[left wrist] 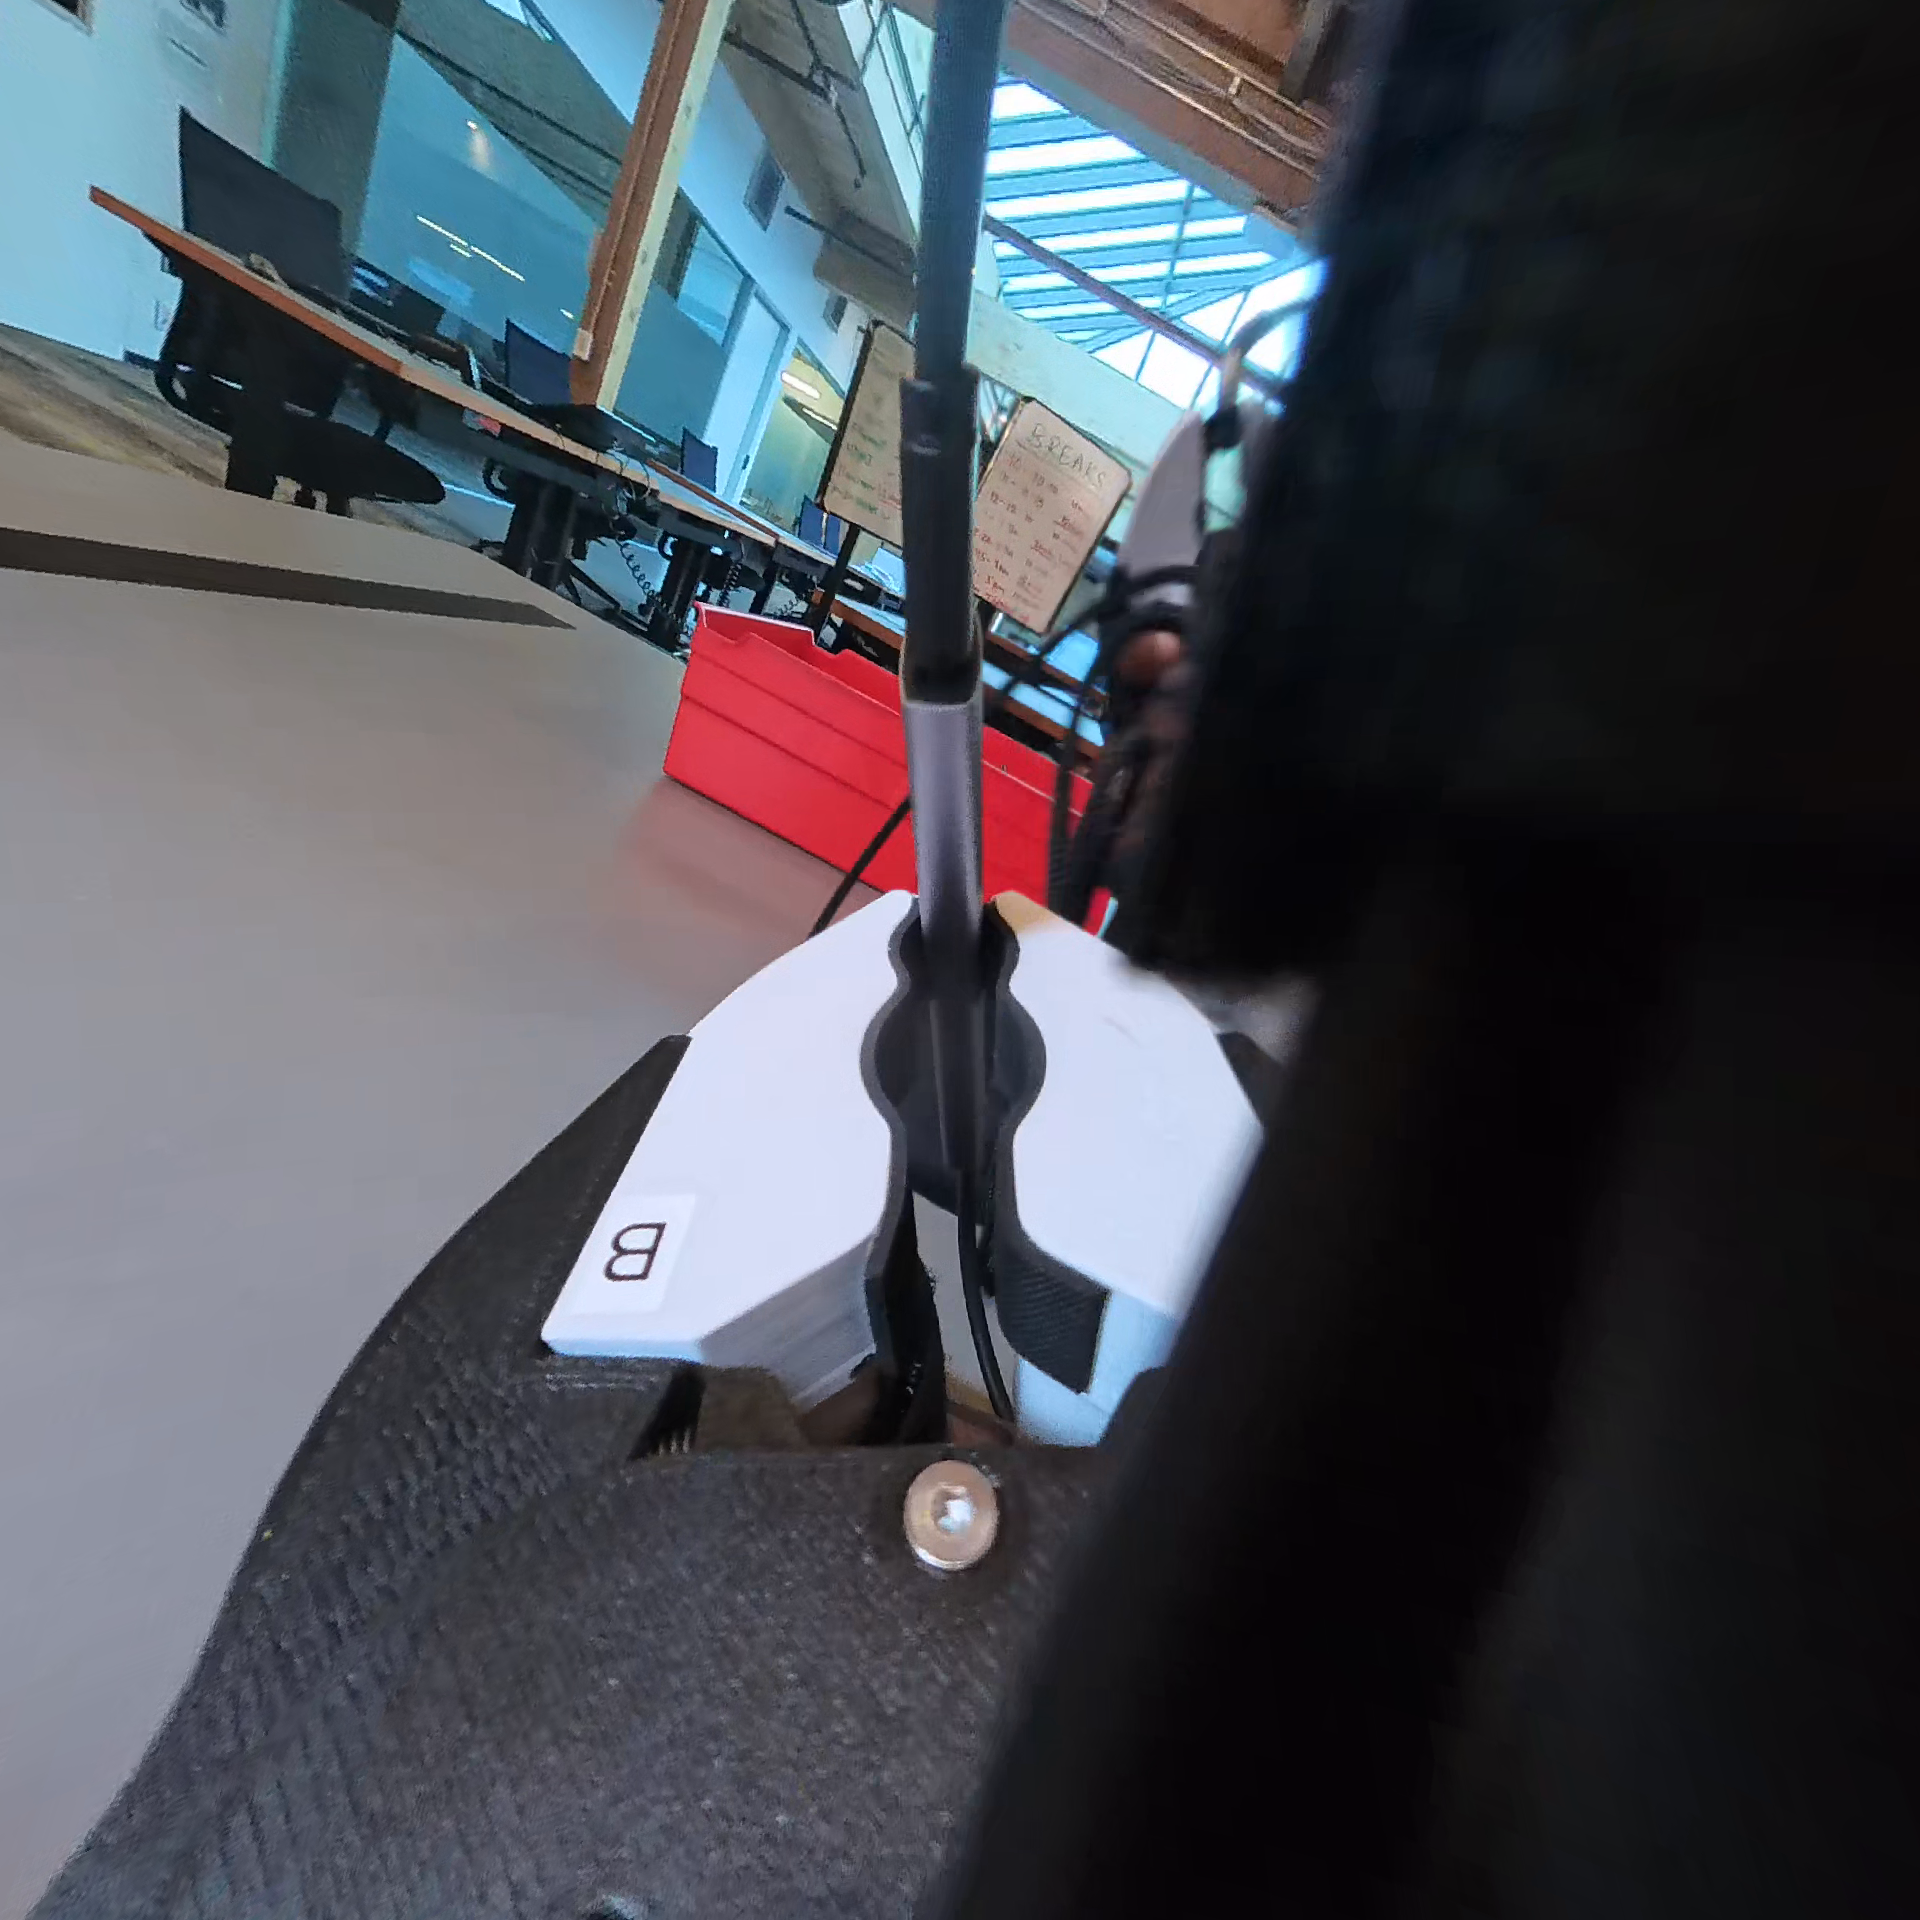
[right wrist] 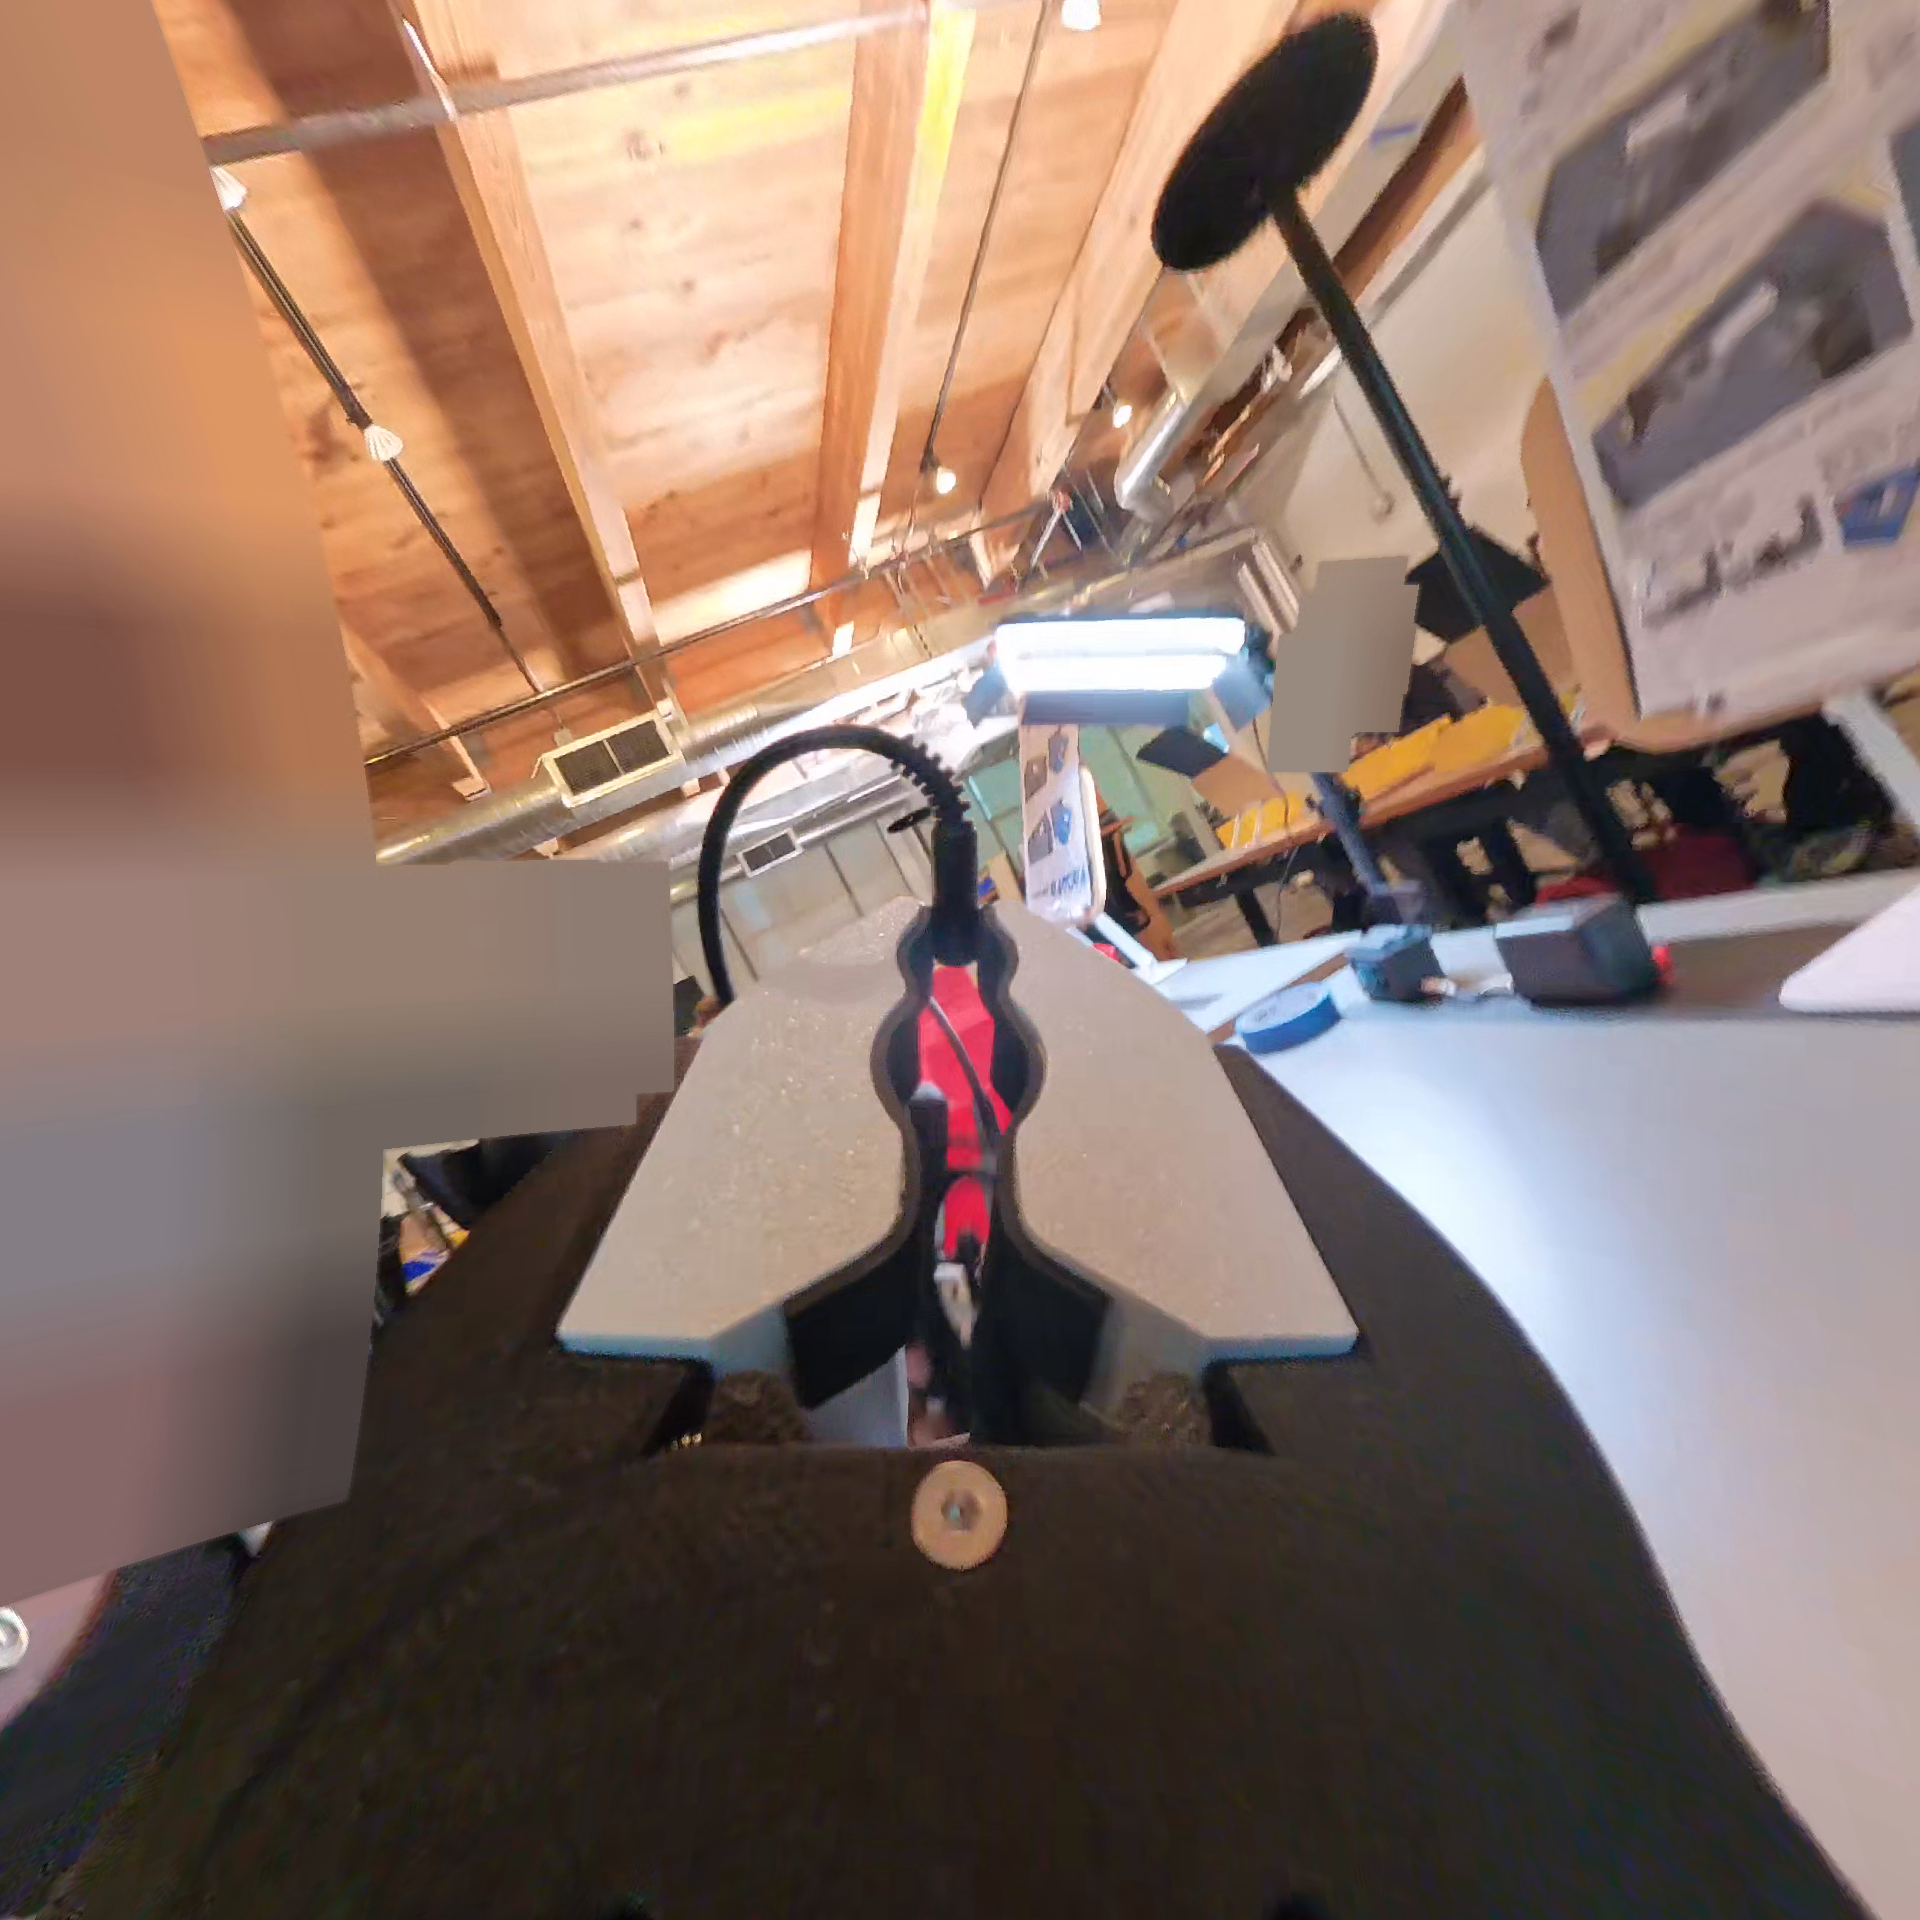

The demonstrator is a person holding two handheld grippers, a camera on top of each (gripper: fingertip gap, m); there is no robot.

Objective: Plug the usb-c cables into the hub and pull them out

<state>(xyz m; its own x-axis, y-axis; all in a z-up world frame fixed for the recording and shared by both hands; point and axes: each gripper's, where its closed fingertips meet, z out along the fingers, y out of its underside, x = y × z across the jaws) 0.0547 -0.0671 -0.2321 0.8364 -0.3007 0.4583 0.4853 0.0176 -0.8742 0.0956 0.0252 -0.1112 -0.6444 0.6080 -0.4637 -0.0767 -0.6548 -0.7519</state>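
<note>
In the left wrist view my left gripper [left wrist: 948,920] is shut on a slim grey metal body [left wrist: 940,800], which looks like the hub seen edge-on. It stands upright between the white fingers [left wrist: 790,1122]. Its black cable [left wrist: 943,312] runs straight up out of frame. In the right wrist view my right gripper [right wrist: 951,925] is shut on the black plug end of a usb-c cable [right wrist: 951,883]. The cable [right wrist: 727,831] arcs up and to the left, then drops behind the left finger. The plug's tip is hidden between the fingers.
A red bin [left wrist: 810,748] stands on the grey table [left wrist: 312,831] beyond the left gripper. A dark mass [left wrist: 1558,935] blocks the right of that view. On the table [right wrist: 1558,1195] lie a blue tape roll [right wrist: 1288,1013] and a black box [right wrist: 1579,951] with a tall stand [right wrist: 1455,520]. The tips of one gripper are about 15 centimetres away from the tips of the other.
</note>
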